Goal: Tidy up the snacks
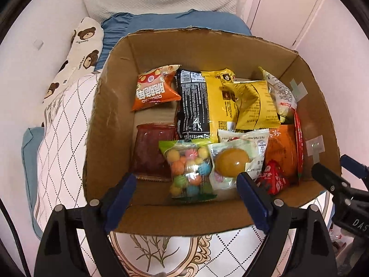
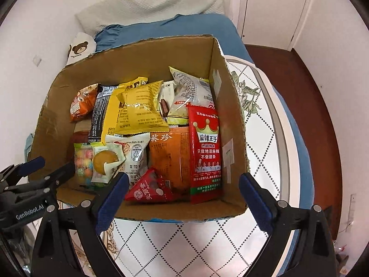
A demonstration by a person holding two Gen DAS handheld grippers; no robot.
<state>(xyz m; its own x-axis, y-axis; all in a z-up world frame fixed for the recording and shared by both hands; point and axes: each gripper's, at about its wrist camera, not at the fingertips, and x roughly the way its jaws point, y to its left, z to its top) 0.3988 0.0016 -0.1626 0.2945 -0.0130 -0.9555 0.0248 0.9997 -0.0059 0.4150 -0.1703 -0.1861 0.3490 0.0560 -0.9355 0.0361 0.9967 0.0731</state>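
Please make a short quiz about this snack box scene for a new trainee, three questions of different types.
1. True or false: the left gripper holds a snack.
2. The tall red packet stands against which wall of the cardboard box: A left, B right, C far?
3. Fill in: the bag of coloured candy balls lies beside the packet with the ____ jelly.

Key: 1 false; 2 B; 3 yellow.

The left tool hangs with its blue-padded fingers spread wide, holding nothing. The right tool is likewise agape and empty, beside it at 3 o'clock.
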